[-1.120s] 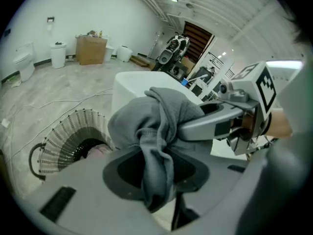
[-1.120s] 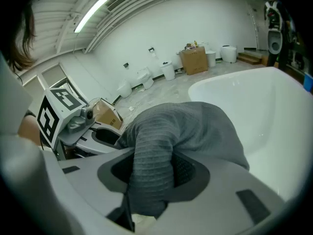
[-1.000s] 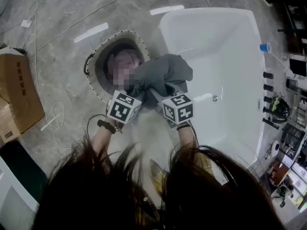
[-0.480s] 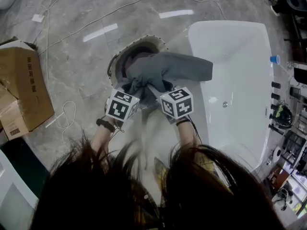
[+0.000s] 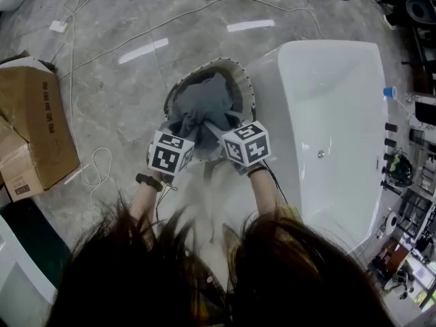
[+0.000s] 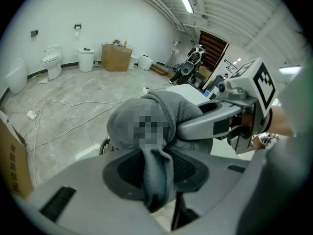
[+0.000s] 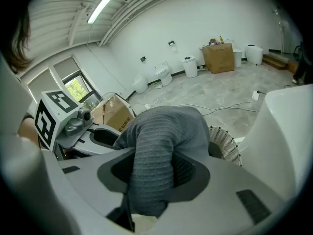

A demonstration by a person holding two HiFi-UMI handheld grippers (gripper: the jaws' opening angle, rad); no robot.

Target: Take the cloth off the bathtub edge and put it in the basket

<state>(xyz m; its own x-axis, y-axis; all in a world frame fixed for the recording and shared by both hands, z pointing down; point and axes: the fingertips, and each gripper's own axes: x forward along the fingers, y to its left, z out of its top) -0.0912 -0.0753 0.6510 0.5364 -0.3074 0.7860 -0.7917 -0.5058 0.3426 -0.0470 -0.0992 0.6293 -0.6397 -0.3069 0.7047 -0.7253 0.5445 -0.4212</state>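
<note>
The grey cloth (image 5: 204, 104) covers the inside of the basket (image 5: 244, 90), so only its rim shows. The cloth also wraps the tips of the left tongs (image 6: 159, 168) and right tongs (image 7: 154, 173), so from above they are hidden. The brown box (image 5: 34, 128) is cut off by the left edge, and dark hair (image 5: 136, 271) covers the bottom of the head view.

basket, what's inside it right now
In the head view the grey cloth, pinched by the left gripper and right gripper, covers nearly the whole basket opening. Only the rim shows; the bottom and any contents are hidden.
</note>
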